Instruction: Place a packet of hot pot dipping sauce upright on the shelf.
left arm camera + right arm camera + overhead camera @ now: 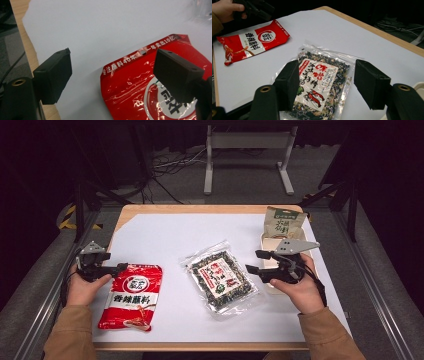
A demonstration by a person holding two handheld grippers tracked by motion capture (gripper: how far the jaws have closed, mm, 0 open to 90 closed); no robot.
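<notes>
Red pouch (pixel 131 296): glossy flat sachet, white band with dark characters, round logo, white print along its top edge; lies at the desk's (pixel 165 237) near left on white paper.
Clear packet (pixel 221 280): see-through bag of dark dried bits, white-and-red label; lies mid-desk, tilted.
Left claw (pixel 120 267): released, jaws apart over the pouch's top corner, nothing gripped.
Right claw (pixel 252 261): released, wide, just right of the clear packet.
</notes>
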